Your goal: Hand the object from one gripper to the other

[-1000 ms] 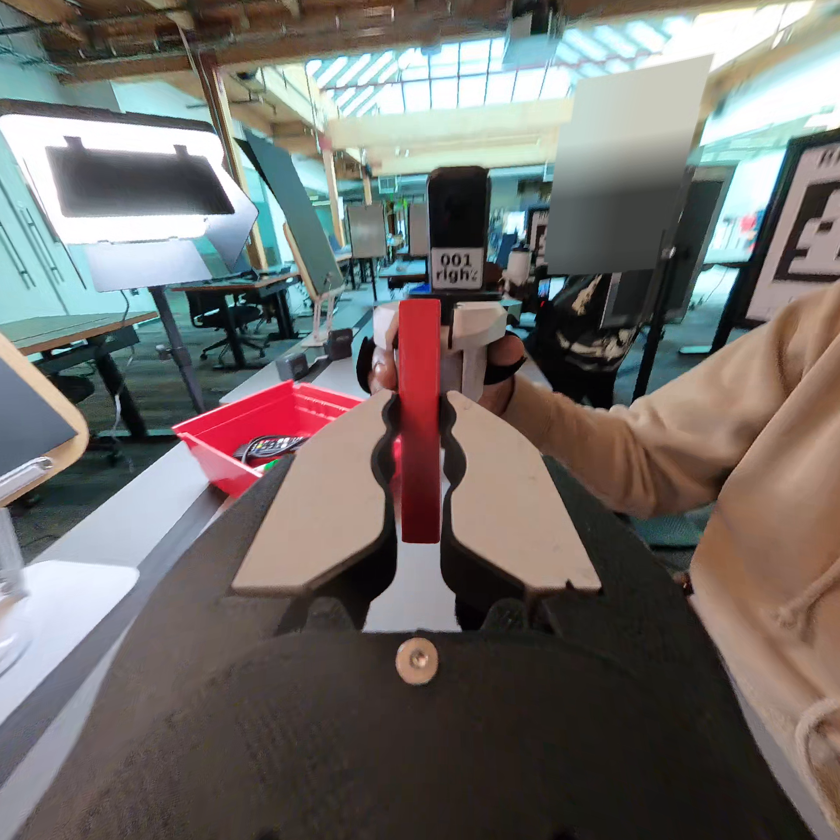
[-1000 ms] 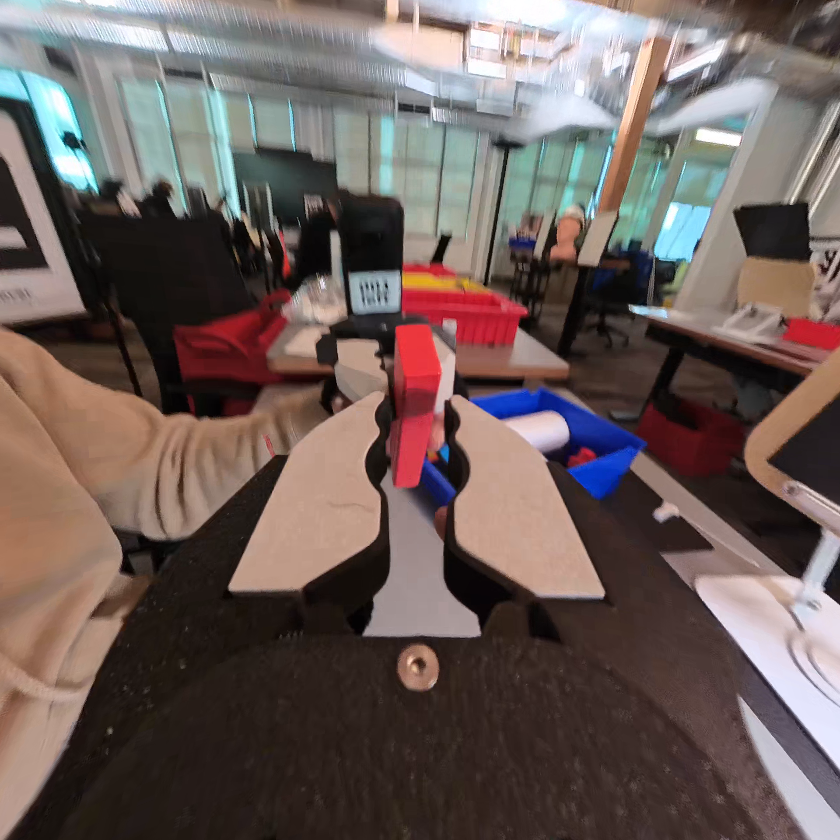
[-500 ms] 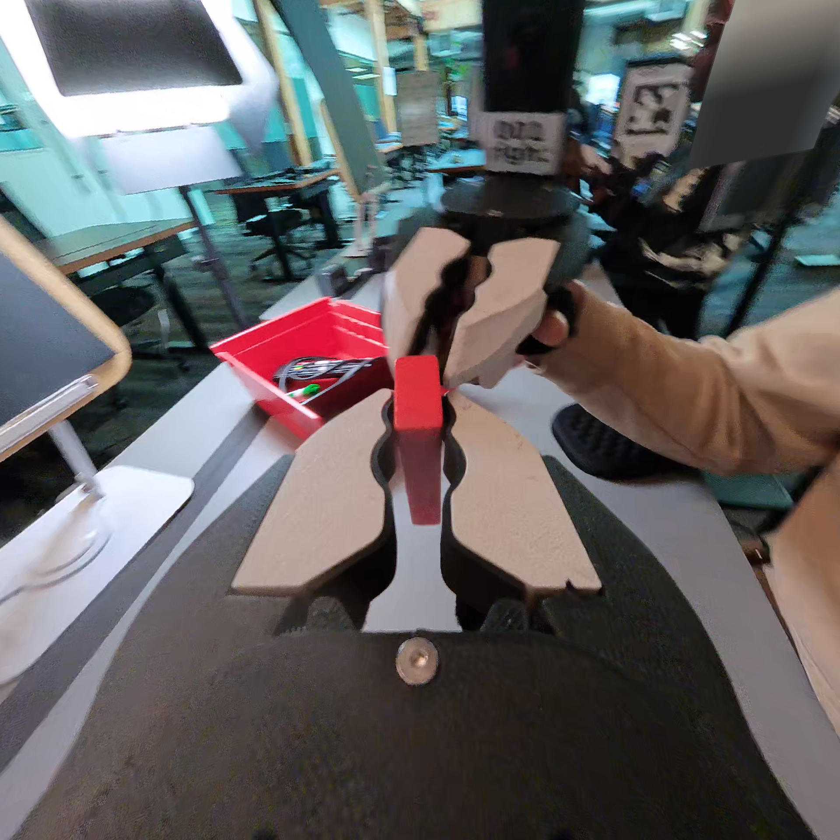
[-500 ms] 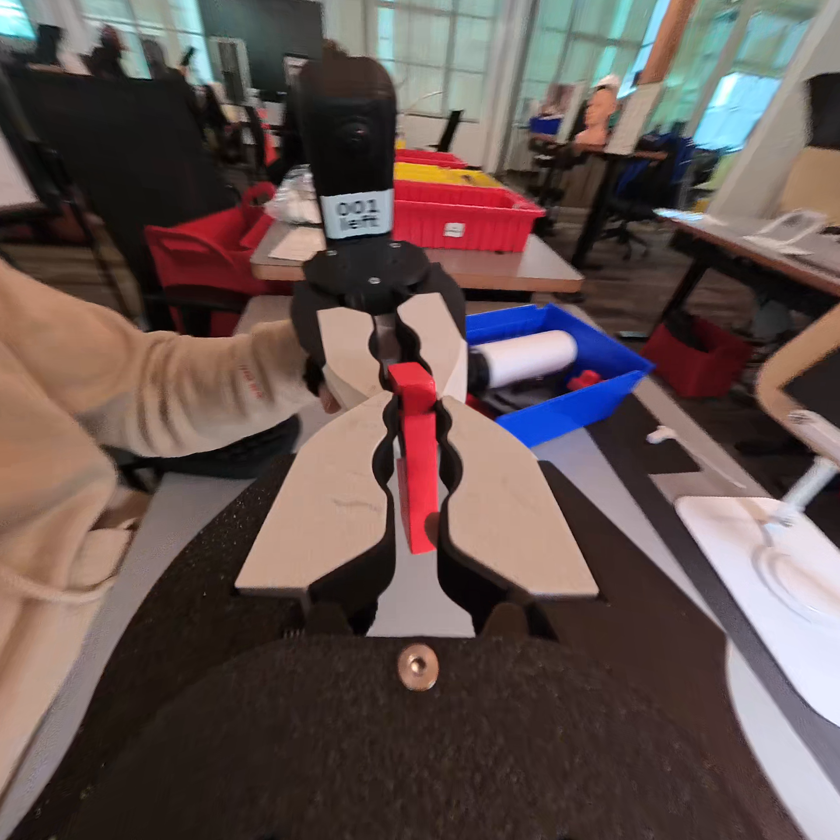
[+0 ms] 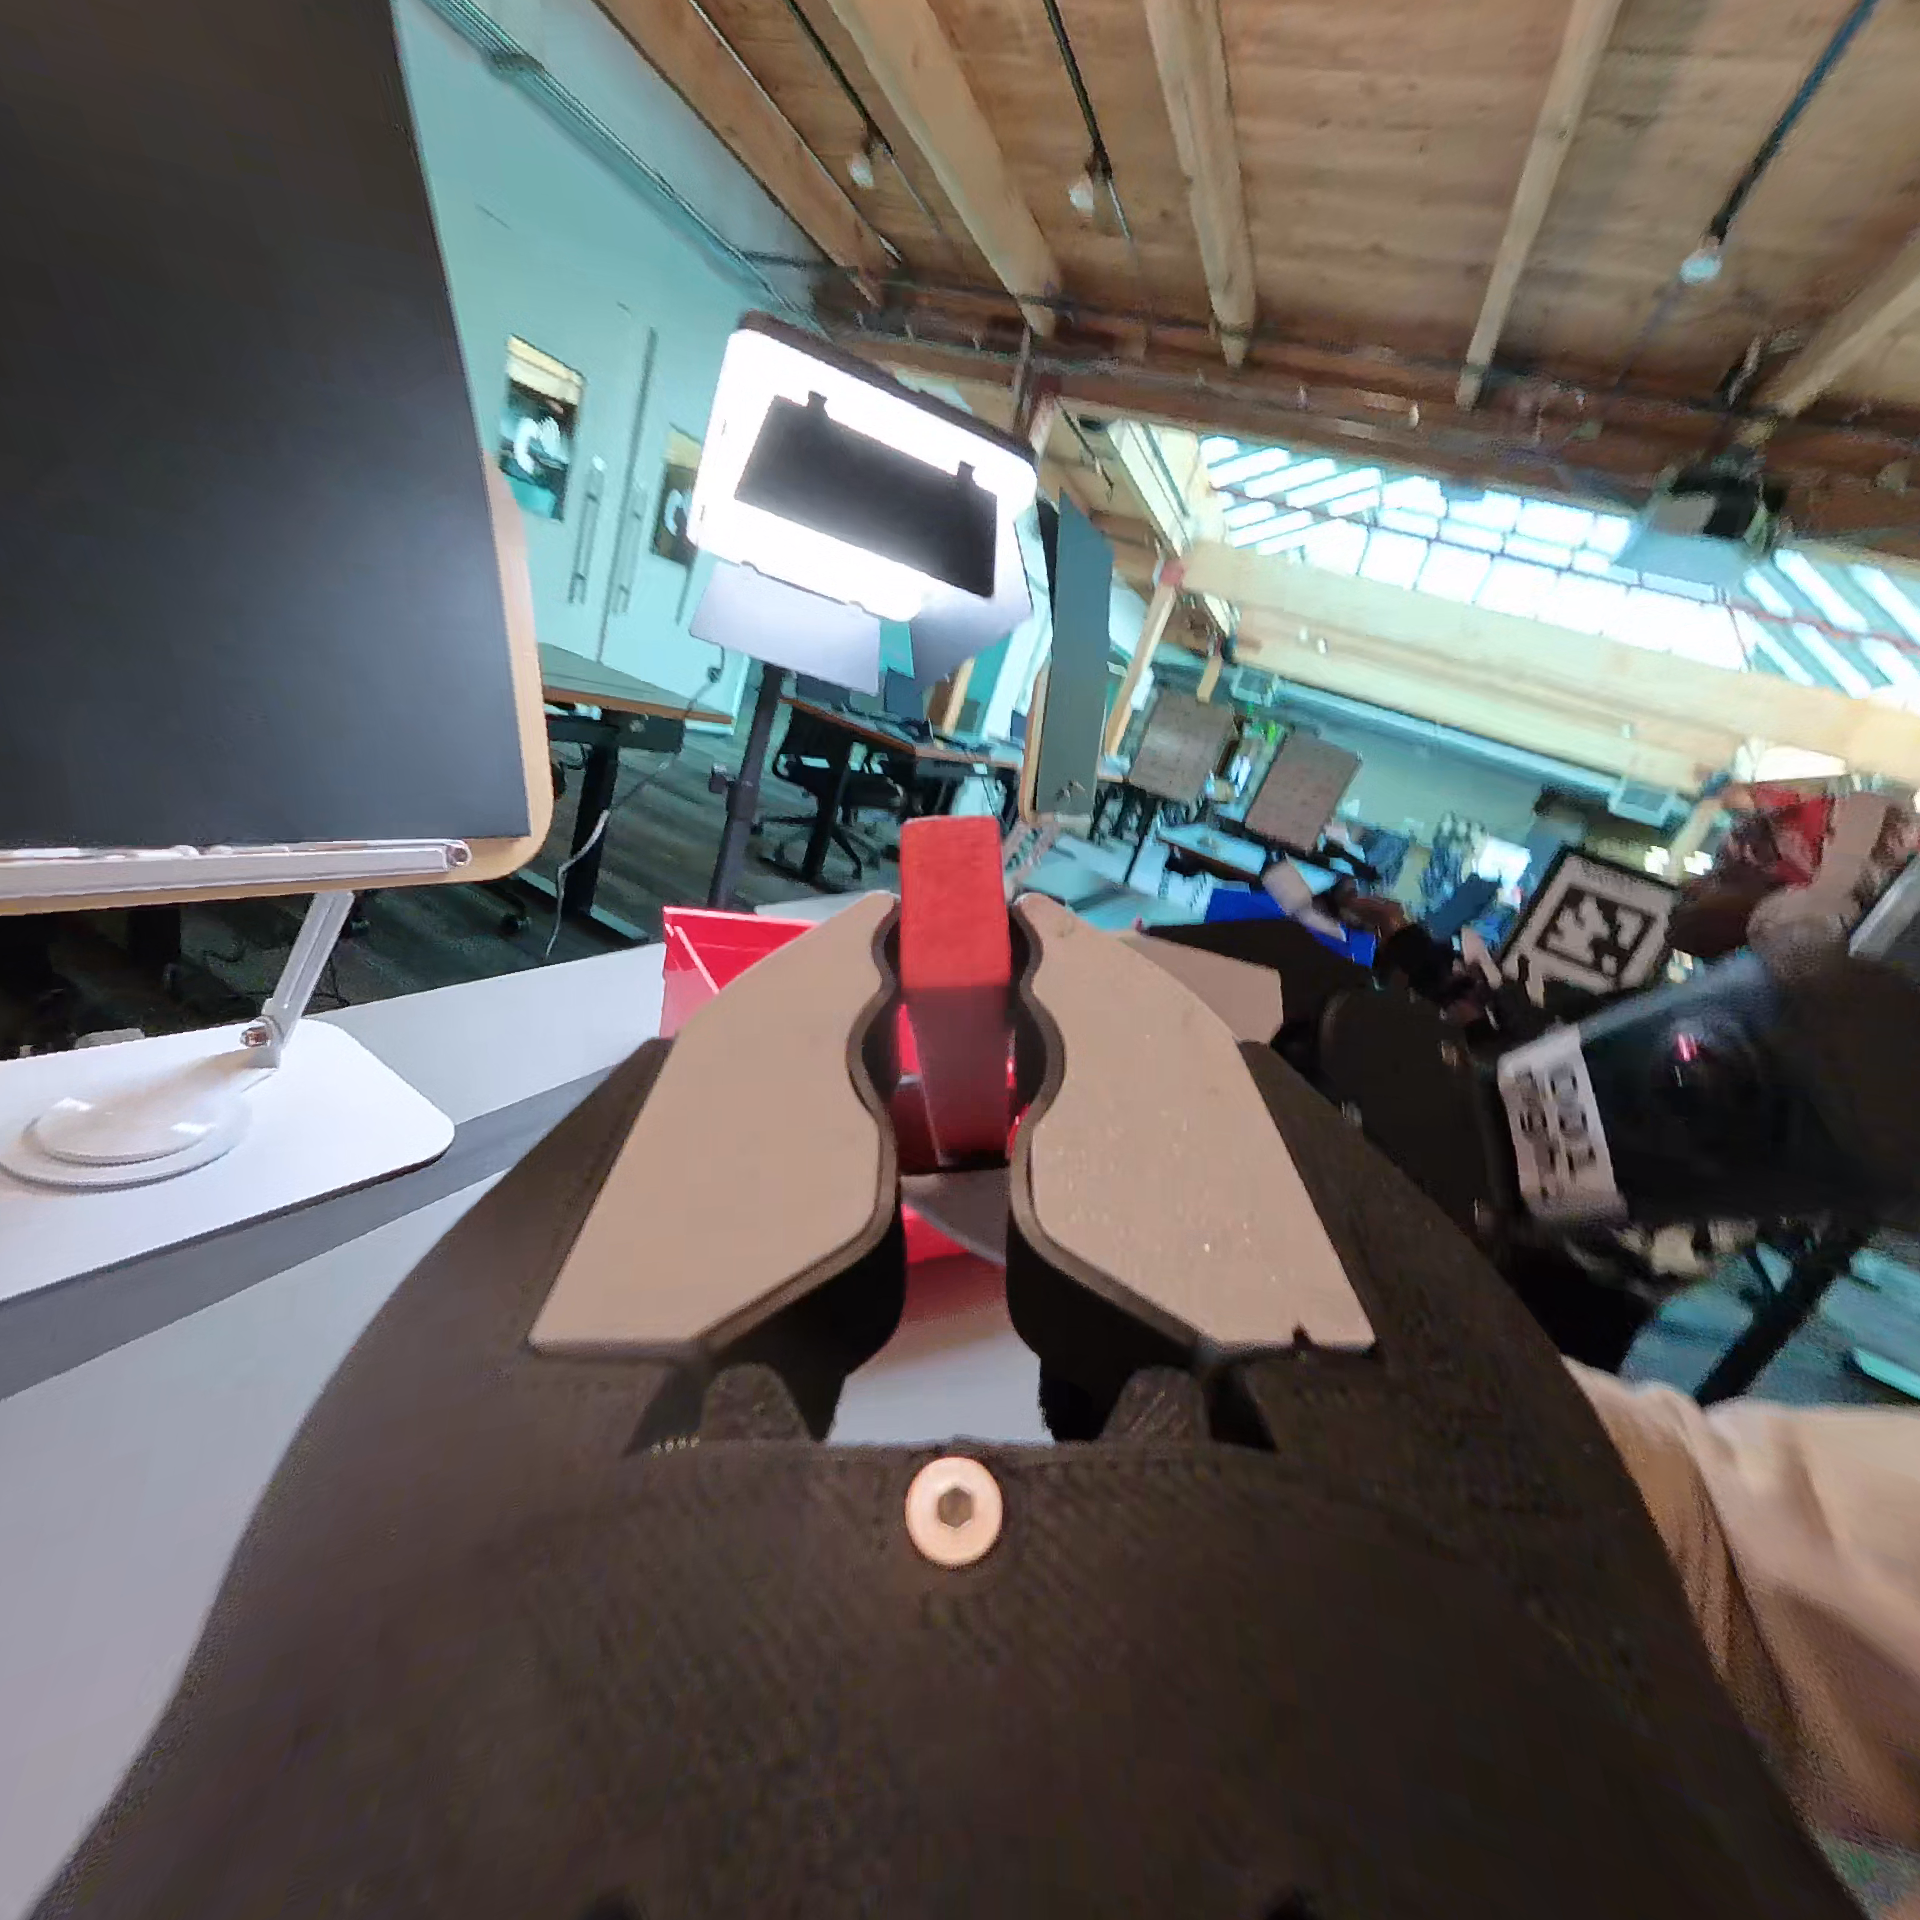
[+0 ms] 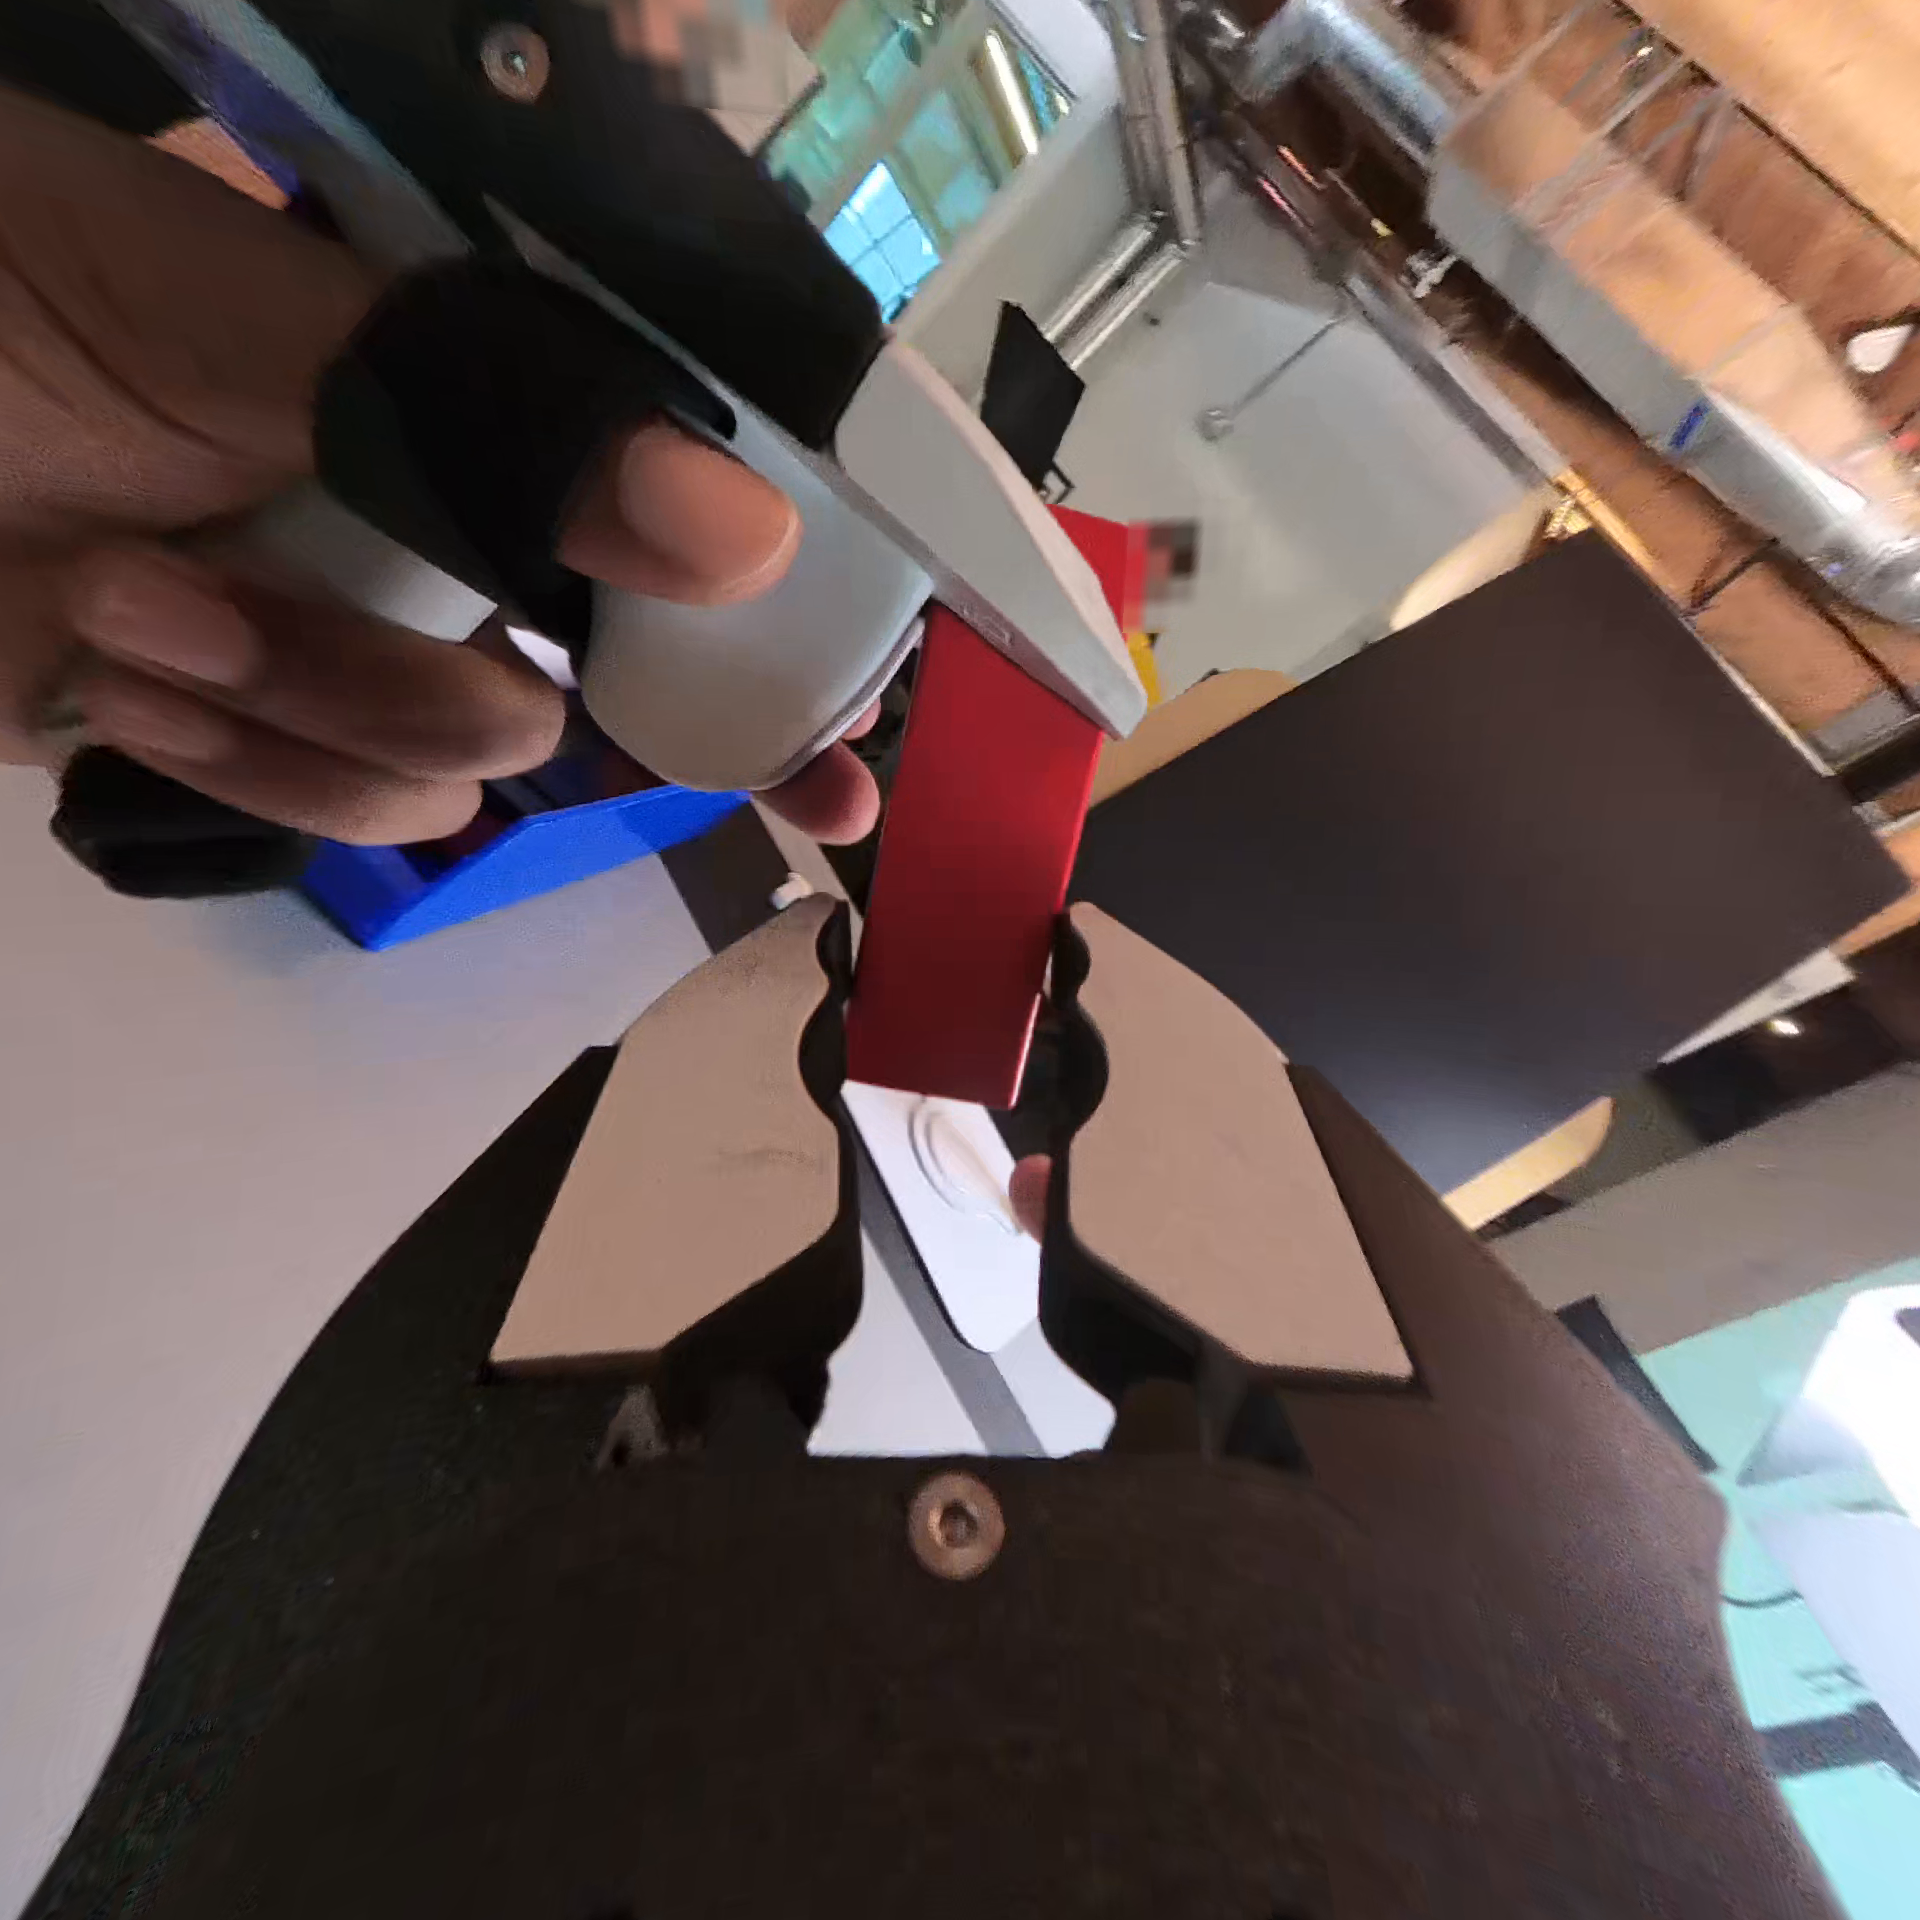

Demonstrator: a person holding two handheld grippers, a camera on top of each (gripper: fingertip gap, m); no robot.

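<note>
Gripping one red block (image 5: 953, 940): two tools.

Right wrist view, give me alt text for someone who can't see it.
A red block stands between the right gripper fingers, their jaws close around its lower end, while the left gripper, held in a hand, clamps its upper end. Behind lie a grey table and a blue bin.
</note>
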